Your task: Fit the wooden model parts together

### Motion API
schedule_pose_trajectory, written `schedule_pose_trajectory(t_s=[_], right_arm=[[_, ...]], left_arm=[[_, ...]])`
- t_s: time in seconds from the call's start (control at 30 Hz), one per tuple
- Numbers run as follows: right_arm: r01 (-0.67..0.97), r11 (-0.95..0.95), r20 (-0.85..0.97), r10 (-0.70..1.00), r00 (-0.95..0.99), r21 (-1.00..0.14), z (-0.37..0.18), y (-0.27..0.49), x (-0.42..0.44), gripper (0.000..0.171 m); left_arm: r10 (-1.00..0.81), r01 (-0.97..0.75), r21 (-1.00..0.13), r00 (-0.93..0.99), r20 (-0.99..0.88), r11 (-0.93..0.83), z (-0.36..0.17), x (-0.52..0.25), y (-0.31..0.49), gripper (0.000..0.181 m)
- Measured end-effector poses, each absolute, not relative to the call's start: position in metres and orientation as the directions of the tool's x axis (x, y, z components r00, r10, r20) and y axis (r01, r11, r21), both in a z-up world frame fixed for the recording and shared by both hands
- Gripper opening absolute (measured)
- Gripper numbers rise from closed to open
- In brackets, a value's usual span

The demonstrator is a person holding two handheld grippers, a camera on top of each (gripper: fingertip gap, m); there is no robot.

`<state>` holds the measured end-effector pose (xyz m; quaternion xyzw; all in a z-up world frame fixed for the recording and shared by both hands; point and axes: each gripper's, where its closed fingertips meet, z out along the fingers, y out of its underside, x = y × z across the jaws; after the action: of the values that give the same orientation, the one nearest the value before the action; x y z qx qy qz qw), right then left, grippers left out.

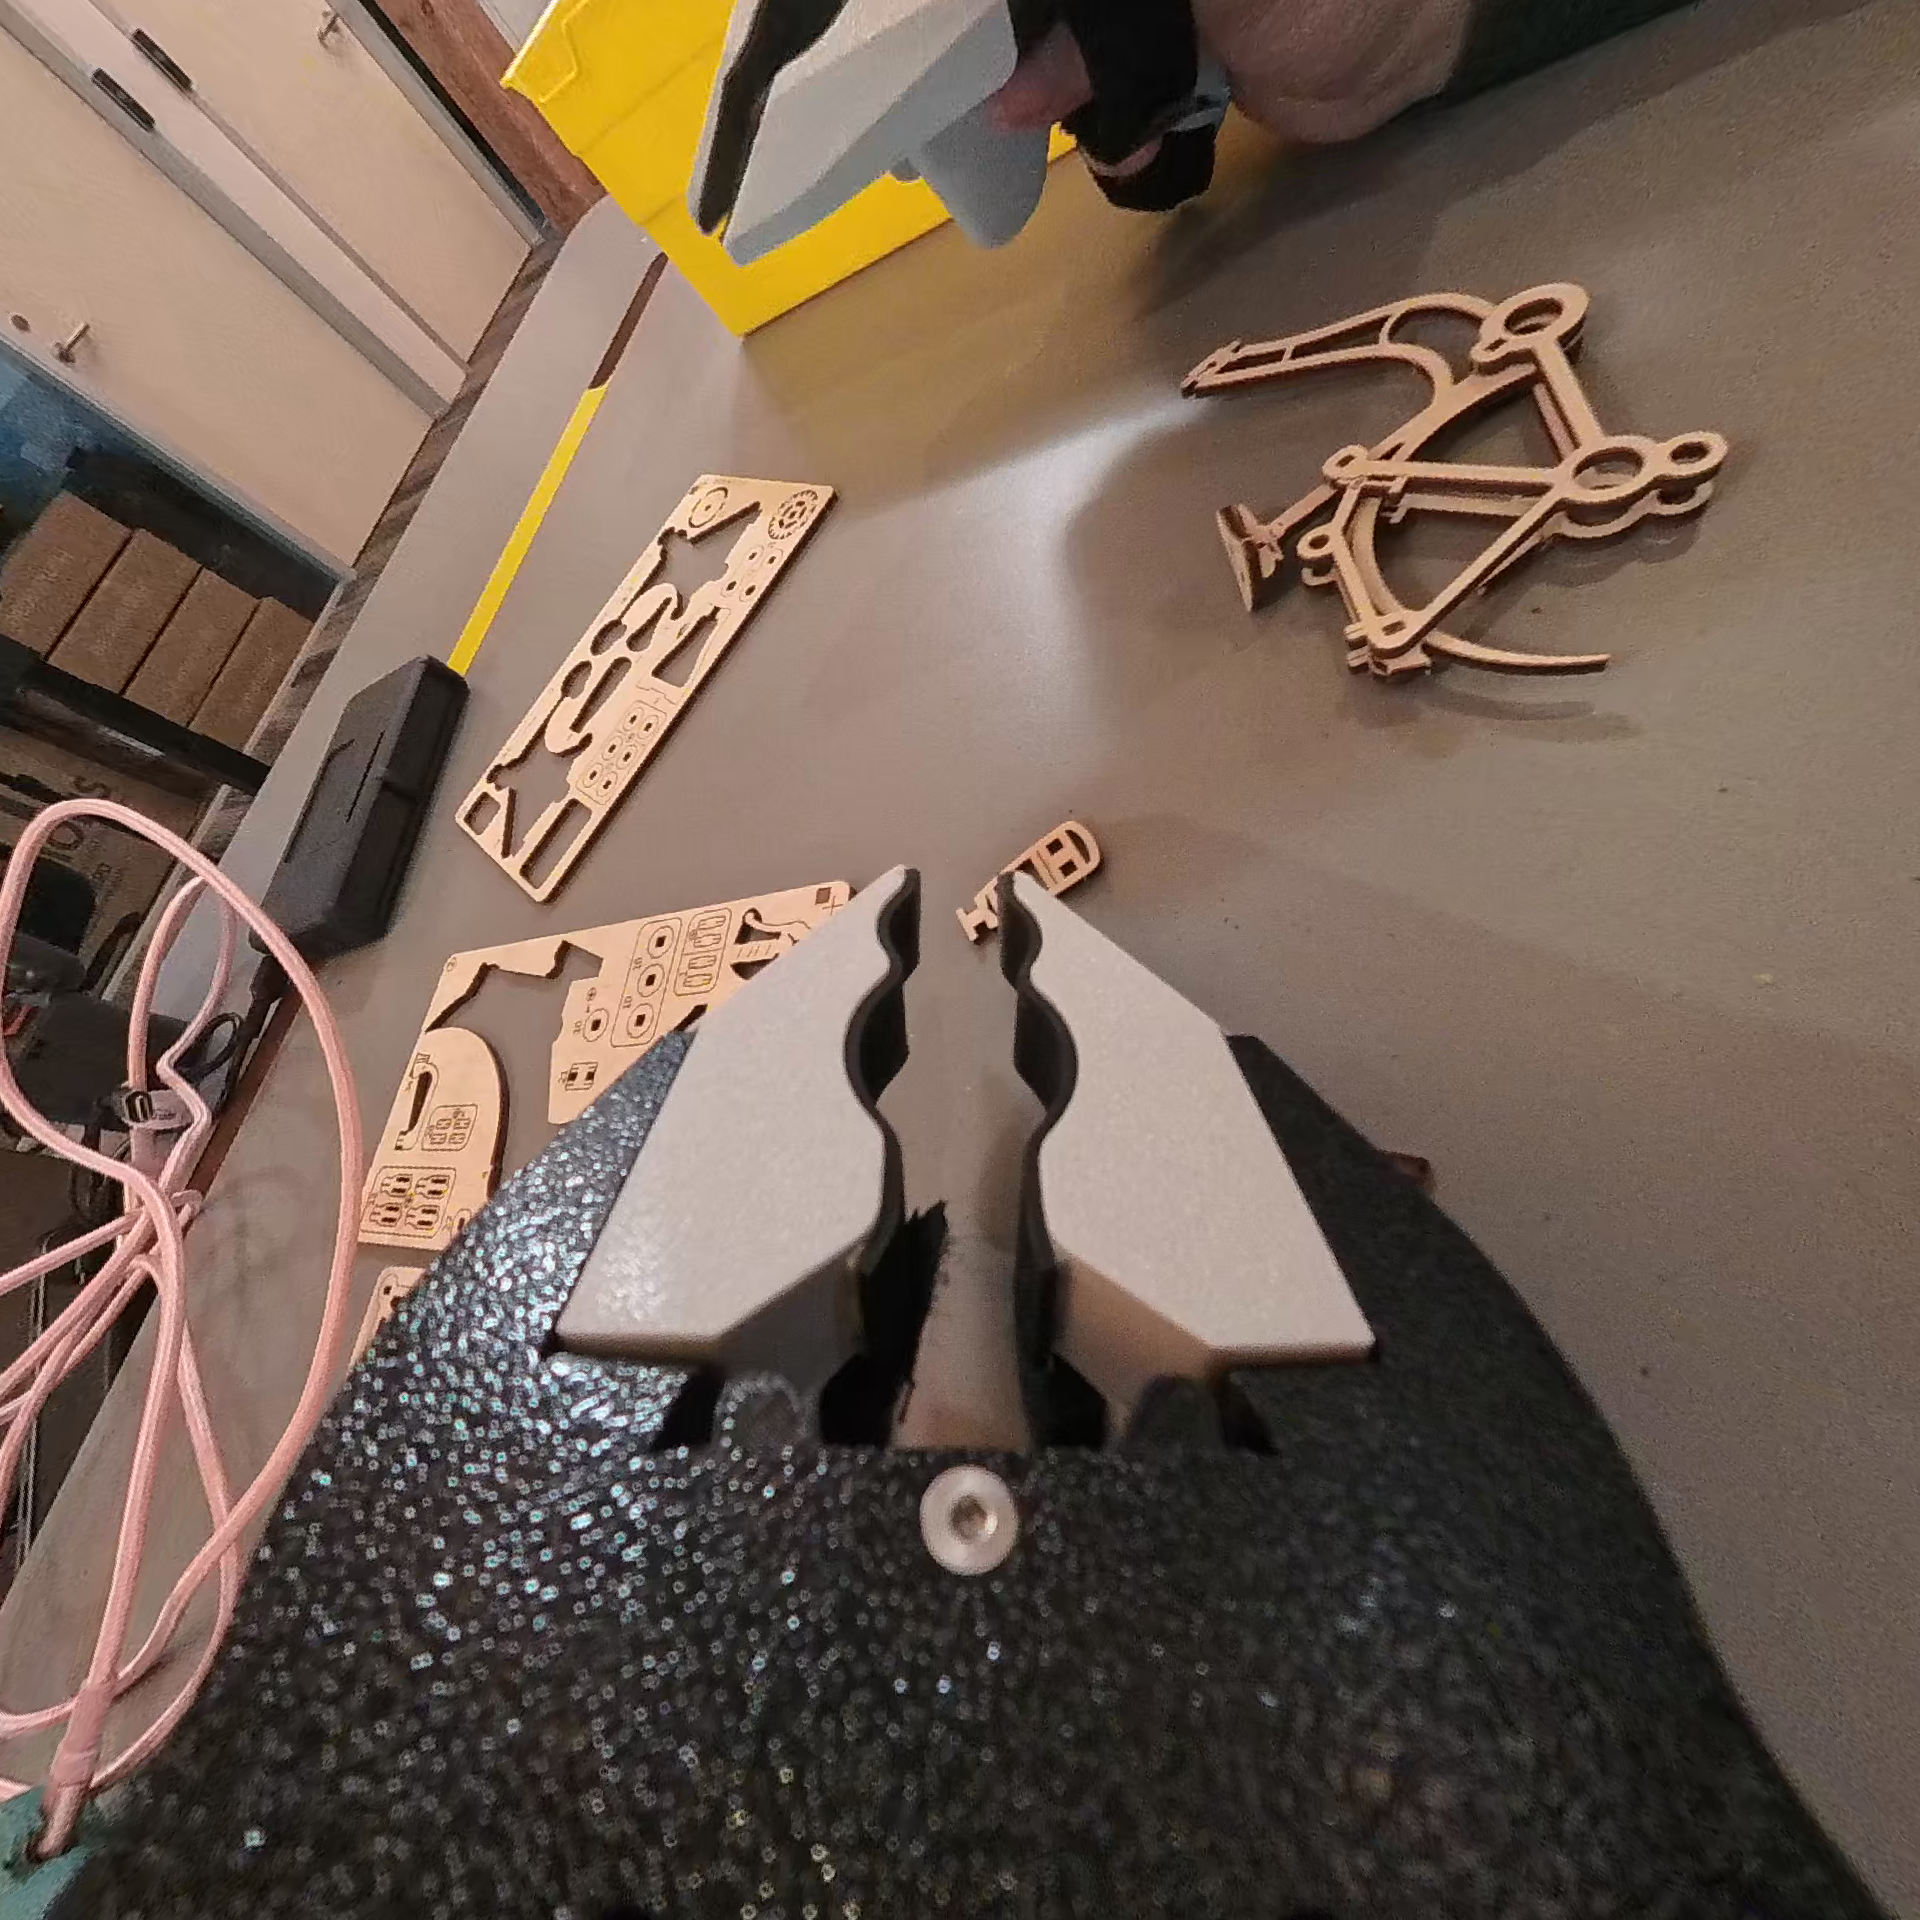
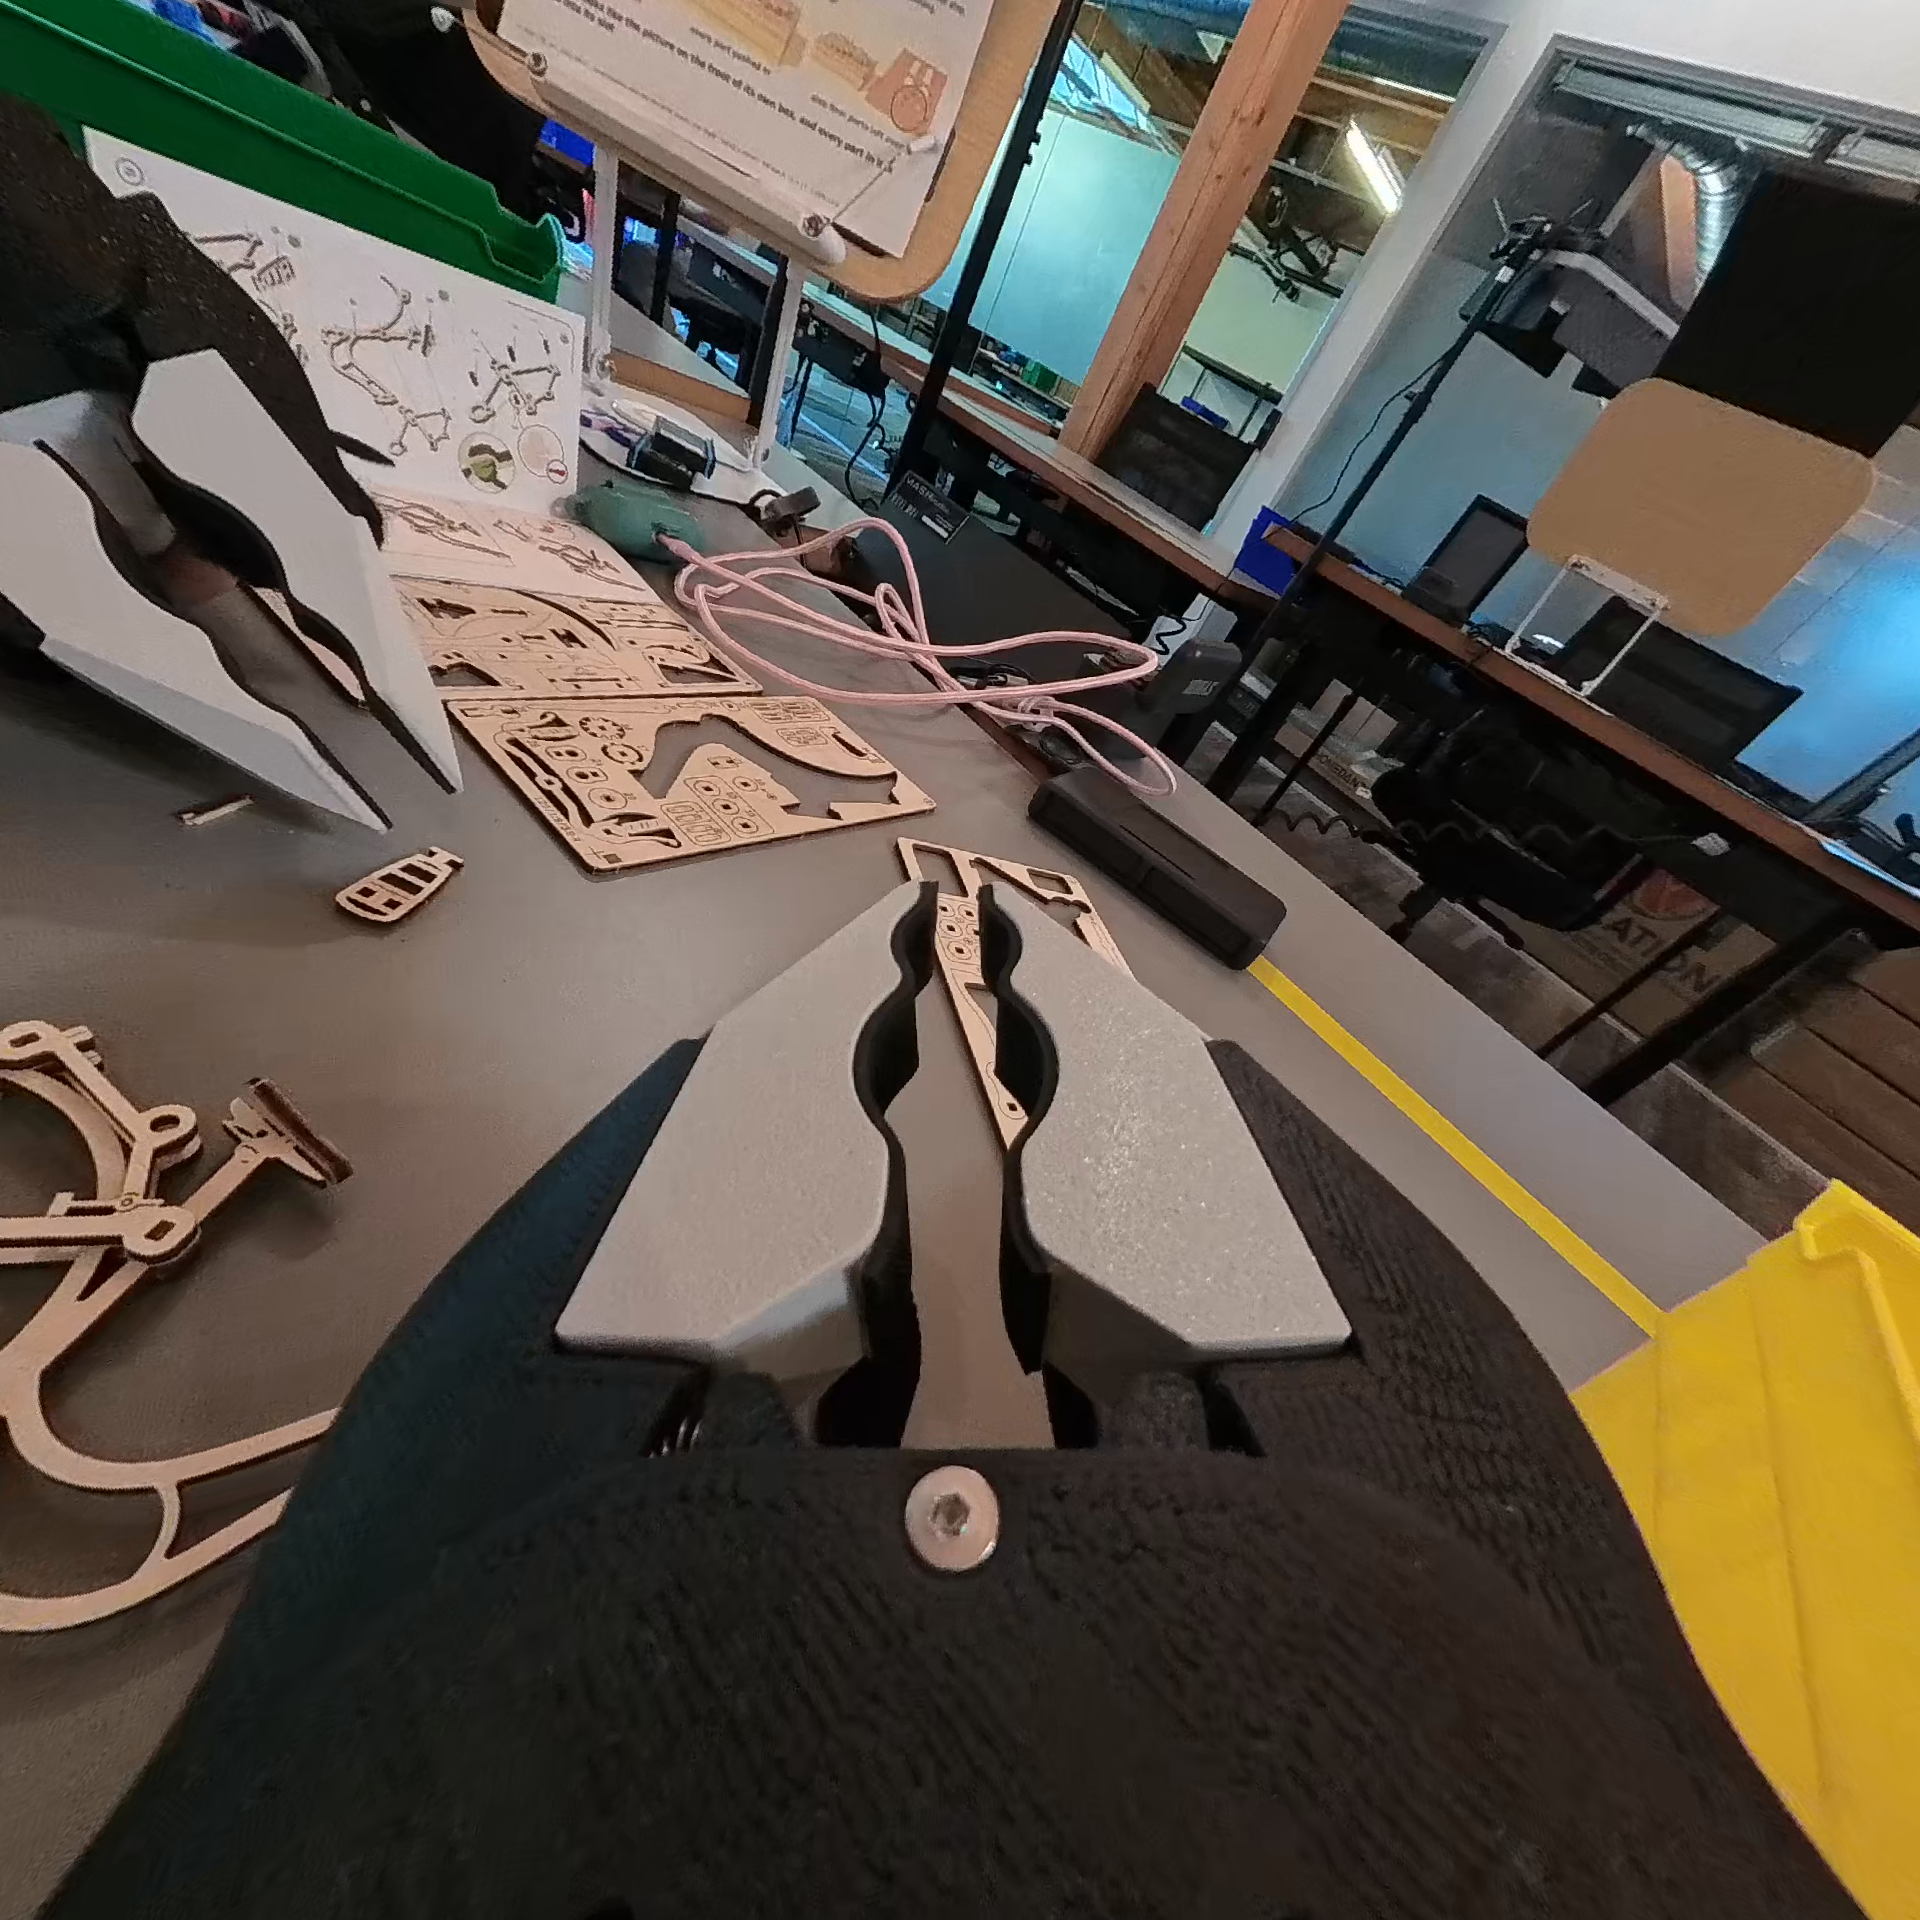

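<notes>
- My left gripper hangs just above the table, its jaws a little apart with nothing between them.
- The small loose wooden piece lies flat just past my left fingertips, a touch to their right, its long axis slanting across my line of reach. This is the gap I would have to close.
- My right gripper is also slightly parted and empty. It points at a sheet near the table edge, well apart from that piece, so the left one is nearer, I judge.
- The half-built frame lies flat farther off, ahead and to the right of my left gripper.
- Count: one loose piece, one frame, and four punched sheets across the two views, one partly hidden.
- A tiny sliver lies by the left fingers; I cannot tell what it is.
</notes>
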<state>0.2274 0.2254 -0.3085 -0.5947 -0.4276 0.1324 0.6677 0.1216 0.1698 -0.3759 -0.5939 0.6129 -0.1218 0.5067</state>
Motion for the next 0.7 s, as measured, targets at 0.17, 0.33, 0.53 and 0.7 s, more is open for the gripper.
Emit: schedule_pose_trajectory(t_s=[0.17, 0.33, 0.53, 0.7], right_arm=[[0.331, 0.253, 0.410, 0.688, 0.599, -0.909, -0.3090, 0.2258, 0.2273, 0.006], [0.330, 0.251, 0.408, 0.690, 0.598, -0.910, -0.3093, 0.2257, 0.2272, 0.006], [0.332, 0.250, 0.408, 0.690, 0.597, -0.909, -0.3097, 0.2257, 0.2269, 0.005], [0.335, 0.249, 0.409, 0.691, 0.596, -0.909, -0.3102, 0.2256, 0.2266, 0.006]], left_arm=[[-0.851, -0.605, -0.749, 0.216, -0.480, 0.269, -0.3761, 0.1217, 0.1695, 0.011], [-0.850, -0.608, -0.746, 0.212, -0.482, 0.272, -0.3768, 0.1219, 0.1692, 0.009], [-0.850, -0.608, -0.745, 0.209, -0.484, 0.274, -0.3769, 0.1220, 0.1690, 0.008], [-0.851, -0.608, -0.744, 0.207, -0.483, 0.275, -0.3771, 0.1221, 0.1686, 0.007]])
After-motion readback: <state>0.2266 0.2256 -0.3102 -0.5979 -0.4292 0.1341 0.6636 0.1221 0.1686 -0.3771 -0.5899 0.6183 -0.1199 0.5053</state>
